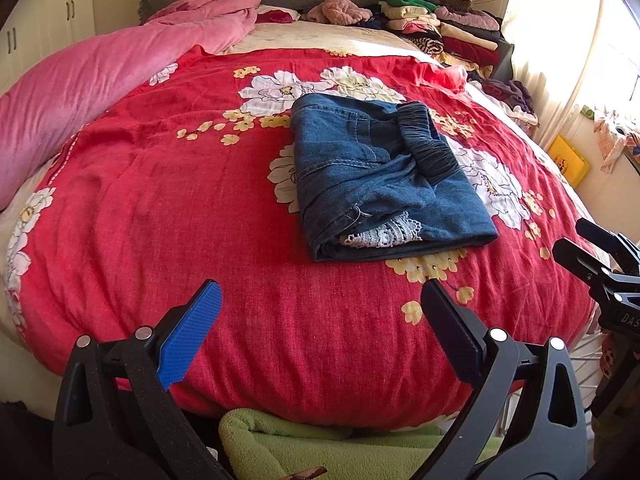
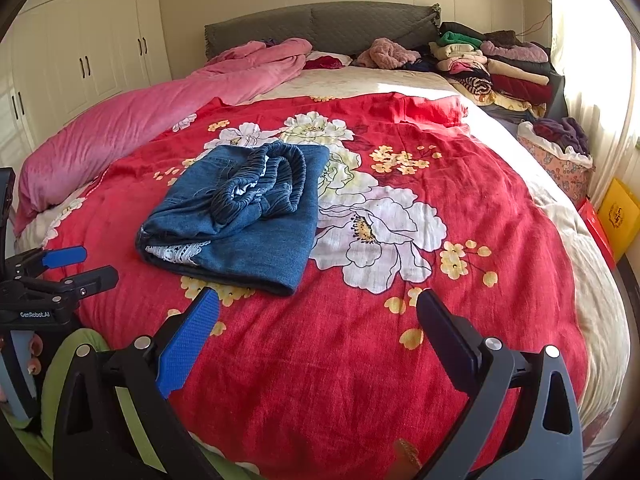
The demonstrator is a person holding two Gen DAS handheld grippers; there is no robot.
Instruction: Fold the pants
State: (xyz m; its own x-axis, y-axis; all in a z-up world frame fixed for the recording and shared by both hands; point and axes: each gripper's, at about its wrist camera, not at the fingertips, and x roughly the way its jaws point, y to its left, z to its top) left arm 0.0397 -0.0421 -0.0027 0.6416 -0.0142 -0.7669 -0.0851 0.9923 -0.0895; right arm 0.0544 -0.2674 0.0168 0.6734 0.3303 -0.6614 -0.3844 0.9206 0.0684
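Observation:
Blue denim pants (image 1: 380, 176) lie folded into a compact bundle on the red flowered bedspread (image 1: 200, 200), elastic waistband on top and white lace trim at the near edge. The right wrist view shows the same pants (image 2: 240, 216) left of centre. My left gripper (image 1: 320, 296) hovers open near the bed's front edge, short of the pants, with nothing between its fingers. My right gripper (image 2: 318, 304) is also open and empty, just in front of the bundle's near right corner. Each gripper appears at the edge of the other's view.
A pink quilt (image 1: 100, 76) runs along the left side of the bed. Stacks of folded clothes (image 2: 492, 68) sit at the head on the right. A basket of clothes (image 2: 560, 148) and yellow box (image 2: 618, 216) stand beside the bed. Green fabric (image 1: 320, 448) lies below the front edge.

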